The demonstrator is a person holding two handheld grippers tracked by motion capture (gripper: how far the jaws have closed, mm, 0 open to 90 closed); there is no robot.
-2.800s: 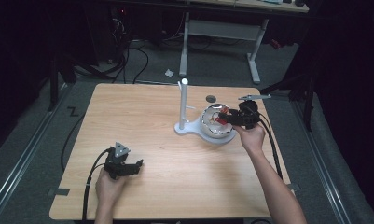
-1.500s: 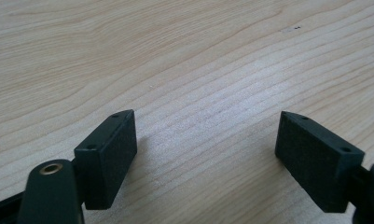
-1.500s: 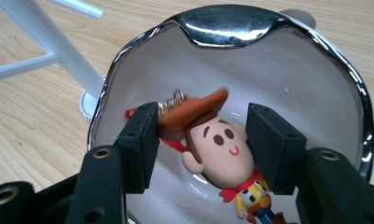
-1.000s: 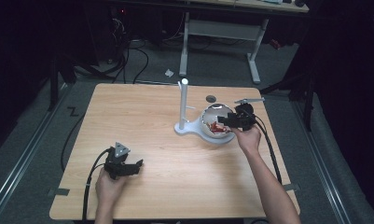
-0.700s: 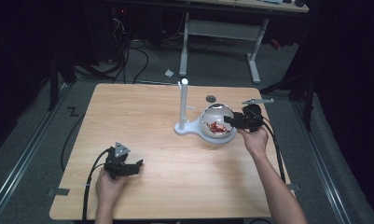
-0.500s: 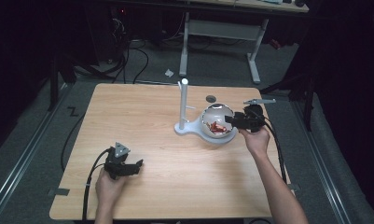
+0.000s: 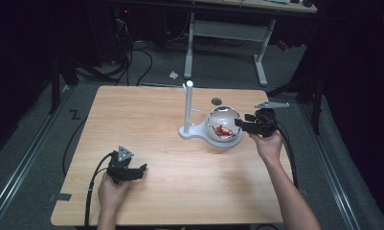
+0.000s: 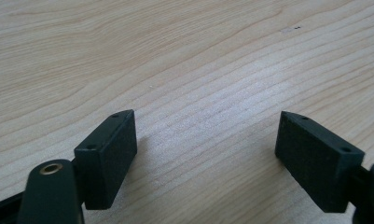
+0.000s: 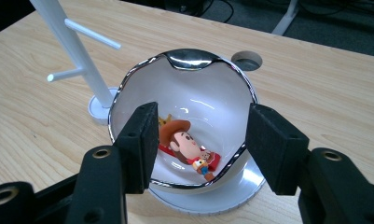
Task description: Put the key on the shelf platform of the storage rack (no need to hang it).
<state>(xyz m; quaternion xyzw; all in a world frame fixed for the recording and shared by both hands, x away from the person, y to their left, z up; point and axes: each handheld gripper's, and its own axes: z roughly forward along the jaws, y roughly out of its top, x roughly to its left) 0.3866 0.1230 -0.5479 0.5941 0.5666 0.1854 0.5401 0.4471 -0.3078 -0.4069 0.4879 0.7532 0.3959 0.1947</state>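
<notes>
i see one glossy white bowl [image 9: 198,100], chrome-rimmed, one soft cowboy toy [image 9: 184,144] inside; right gripper [image 9: 201,140] jaws just closing, empty; left gripper [image 8: 205,149] apart.

A light wooden rectangular table [image 7: 170,115] with a visible grain carries everything here, and a small round hole [image 7: 217,101] is cut through its top near the far edge. Right of centre stands a white stand with a slim upright post, two short pegs and a round flat base [image 7: 188,115]. Just beside it, a white bowl with a shiny wavy silver rim [image 7: 223,125] sits tilted on a white round saucer [image 9: 231,191].
</notes>
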